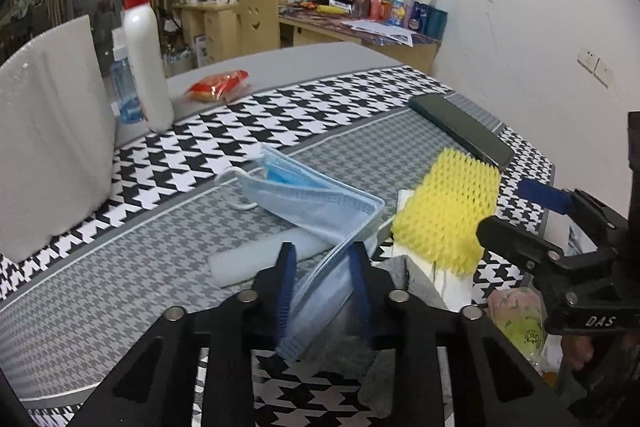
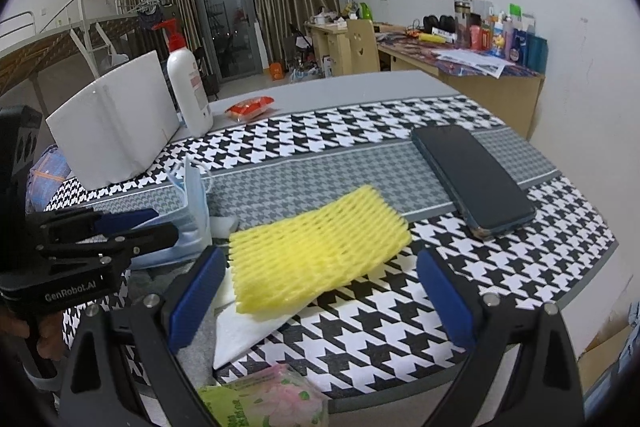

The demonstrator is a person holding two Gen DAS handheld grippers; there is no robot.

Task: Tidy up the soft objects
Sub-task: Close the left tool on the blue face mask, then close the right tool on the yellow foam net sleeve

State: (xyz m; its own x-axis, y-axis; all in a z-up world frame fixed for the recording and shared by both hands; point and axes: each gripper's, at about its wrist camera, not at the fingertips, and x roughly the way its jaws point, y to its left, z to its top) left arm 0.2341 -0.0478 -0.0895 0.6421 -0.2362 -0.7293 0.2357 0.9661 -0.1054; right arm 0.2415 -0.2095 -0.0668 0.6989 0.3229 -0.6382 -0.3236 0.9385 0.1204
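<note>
The left gripper had its two blue ribbed pads drawn in on a pale blue face mask, a thin pleated sheet of soft fabric with a white ear loop; the mask's near end was pinched between the pads while the rest lay bent across the grey houndstooth panel of the table mat. Under the mask lay a small white foam roll, smooth and cylindrical. Just to its right sat a yellow foam net, spongy, with an open diamond mesh, resting on a flat white tissue.

The right gripper hung above the near edge of that net with its jaws wide apart and nothing between them. Beyond the net lay a dark phone, flat, glossy and rectangular. A stiff white board stood folded and upright at the back left, beside a smooth white pump bottle with a red top. A crinkled red snack packet lay on the bare grey table behind the mat. A soft green and pink packet sat at the near edge.
</note>
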